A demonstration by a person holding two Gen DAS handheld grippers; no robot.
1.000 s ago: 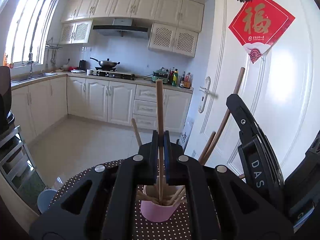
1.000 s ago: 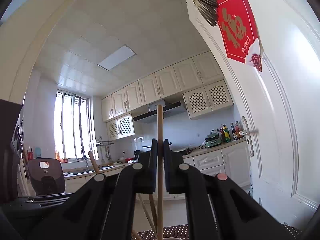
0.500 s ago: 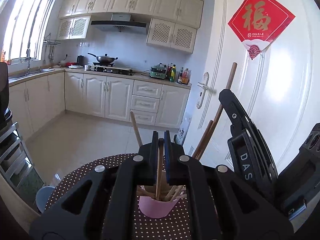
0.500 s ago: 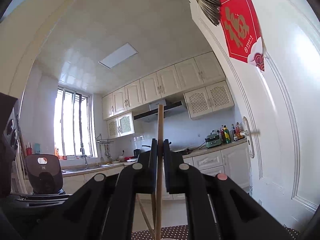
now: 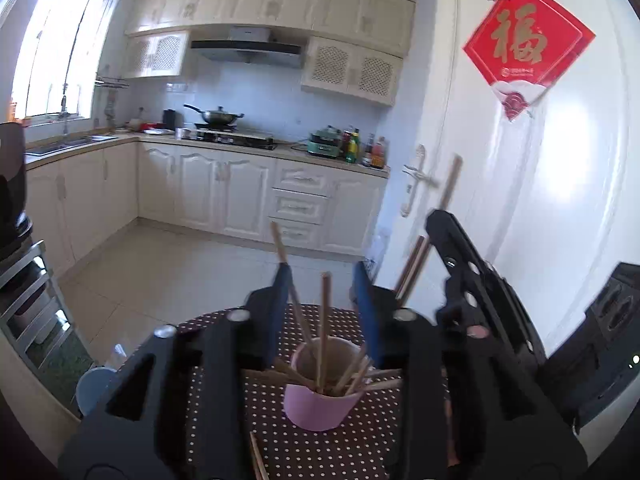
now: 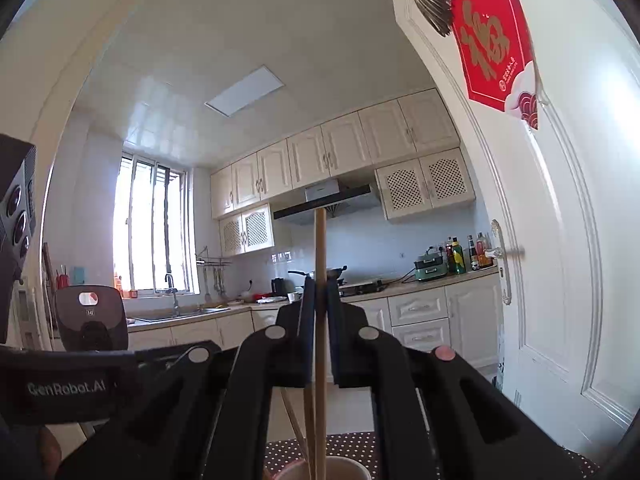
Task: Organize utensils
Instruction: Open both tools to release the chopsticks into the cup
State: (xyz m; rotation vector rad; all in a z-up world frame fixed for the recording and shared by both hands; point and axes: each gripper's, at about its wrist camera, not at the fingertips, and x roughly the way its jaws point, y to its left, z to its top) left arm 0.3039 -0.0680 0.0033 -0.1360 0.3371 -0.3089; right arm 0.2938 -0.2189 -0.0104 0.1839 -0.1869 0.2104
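A pink cup (image 5: 320, 400) stands on the dotted tablecloth (image 5: 224, 416) and holds several wooden chopsticks (image 5: 323, 328). My left gripper (image 5: 322, 284) is open just above and behind the cup, its jaws wide apart with a chopstick standing free between them. My right gripper (image 6: 319, 292) is shut on a wooden chopstick (image 6: 320, 248) held upright, its lower end over the cup's rim (image 6: 340, 465). That gripper (image 5: 460, 280) also shows in the left wrist view, right of the cup.
More chopsticks lie on the cloth beside the cup (image 5: 258, 376), and one near the front edge (image 5: 256, 456). A white door (image 5: 540, 184) stands close on the right. A metal rack (image 5: 28, 308) and a pale bin (image 5: 92, 384) sit left of the table.
My left gripper lowered its chopstick into the cup, then opened and let it go. My right gripper stayed shut on its chopstick, almost still.
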